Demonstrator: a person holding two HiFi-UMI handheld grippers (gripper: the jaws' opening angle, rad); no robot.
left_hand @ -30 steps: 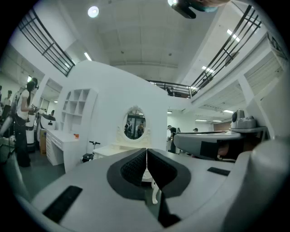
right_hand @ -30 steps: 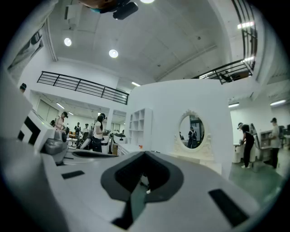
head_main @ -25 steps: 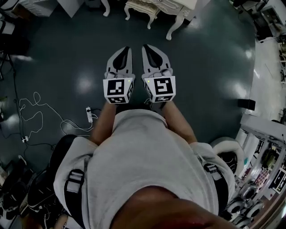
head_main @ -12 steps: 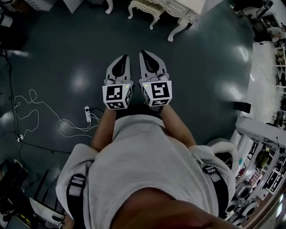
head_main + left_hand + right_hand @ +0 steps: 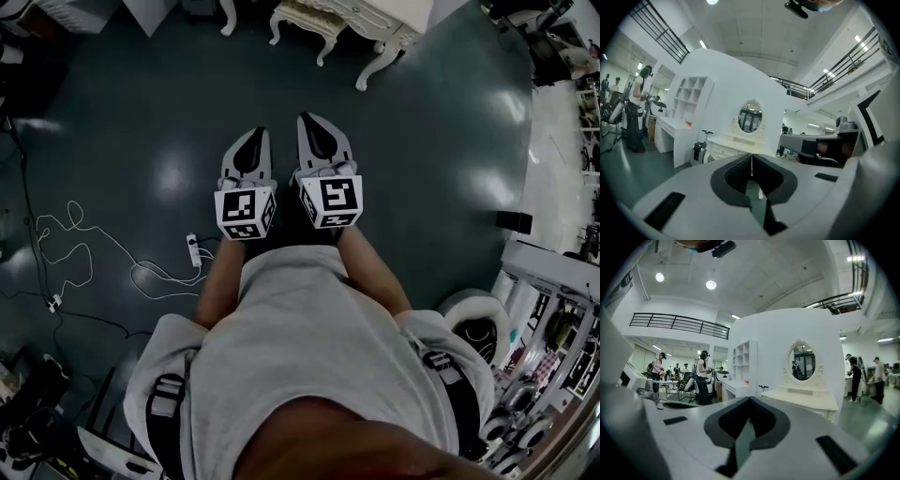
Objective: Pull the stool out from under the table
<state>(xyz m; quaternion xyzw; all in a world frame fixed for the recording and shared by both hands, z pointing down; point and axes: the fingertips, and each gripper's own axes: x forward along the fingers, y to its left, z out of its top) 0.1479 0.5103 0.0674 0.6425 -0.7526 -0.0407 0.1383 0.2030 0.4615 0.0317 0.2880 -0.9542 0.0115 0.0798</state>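
The white carved stool (image 5: 302,17) stands at the top edge of the head view, part-way under the white dressing table (image 5: 386,26). My left gripper (image 5: 257,137) and right gripper (image 5: 311,122) are held side by side in front of my body, well short of the stool, over bare dark floor. Both are shut with nothing between the jaws. In the left gripper view, the left gripper (image 5: 751,157) points at the table and its oval mirror (image 5: 750,116). The right gripper (image 5: 750,401) faces the same mirror (image 5: 804,362).
A power strip (image 5: 193,248) and white cables (image 5: 70,230) lie on the floor at the left. A white furry seat (image 5: 478,323) and racks (image 5: 553,281) crowd the right. A white desk with shelves (image 5: 682,124) and a scooter (image 5: 700,150) stand left of the table. People stand in the background (image 5: 701,376).
Both grippers have stayed shut and side by side, and sit slightly lower in the head view. The head view has shifted a little, with the stool still at the top edge.
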